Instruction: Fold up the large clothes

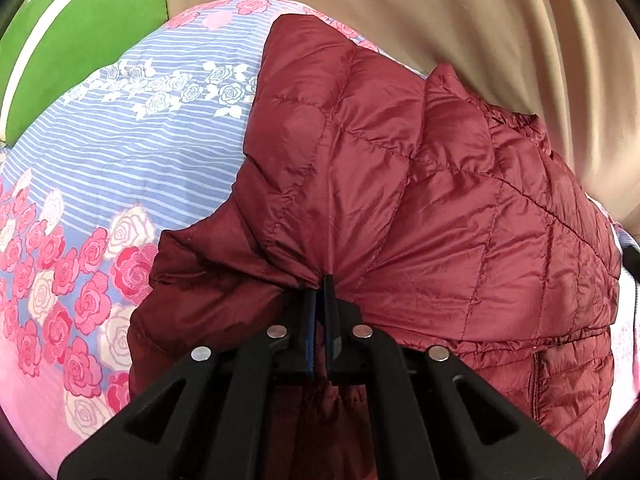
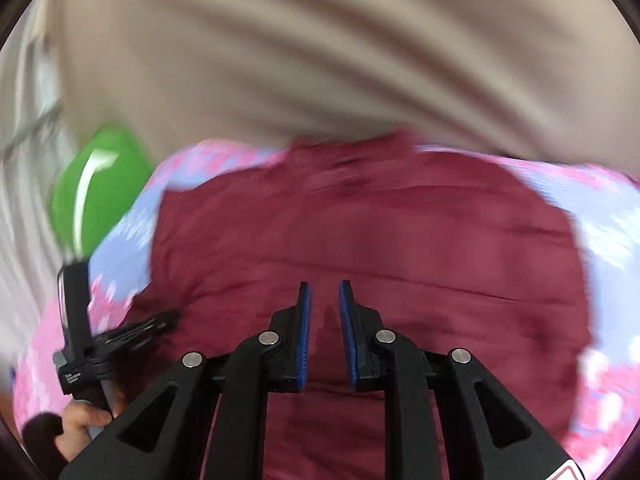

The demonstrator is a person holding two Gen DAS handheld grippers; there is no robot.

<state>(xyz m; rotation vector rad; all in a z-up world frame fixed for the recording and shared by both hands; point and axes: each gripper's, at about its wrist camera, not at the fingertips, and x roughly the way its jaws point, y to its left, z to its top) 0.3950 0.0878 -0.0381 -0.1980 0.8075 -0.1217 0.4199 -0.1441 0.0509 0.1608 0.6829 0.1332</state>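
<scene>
From the left wrist, a maroon quilted jacket [image 1: 420,200] with a shiny, crinkled shell and stitched diamond panels lies on a bedsheet [image 1: 120,184] printed with blue stripes and pink and white roses. The left gripper [image 1: 319,284] reaches forward from the bottom of the view, its black fingers pressed together on a bunched fold of the jacket, with creases fanning out from the pinch. A green cushion [image 1: 88,40] with a white stripe sits at the far left, and smooth beige fabric [image 1: 440,20] fills the background. The right wrist view is motion-blurred, so the quilting is lost and the jacket [image 2: 380,240] reads as a flat maroon mass on the pink and blue sheet [image 2: 608,220]. Here the right gripper [image 2: 324,288] hangs over the jacket with its blue-padded fingers spread apart, holding nothing. Only this view shows the left gripper [image 2: 160,322] from outside, low at left, with a hand [image 2: 86,420] around its handle, beside the cushion [image 2: 100,188].
</scene>
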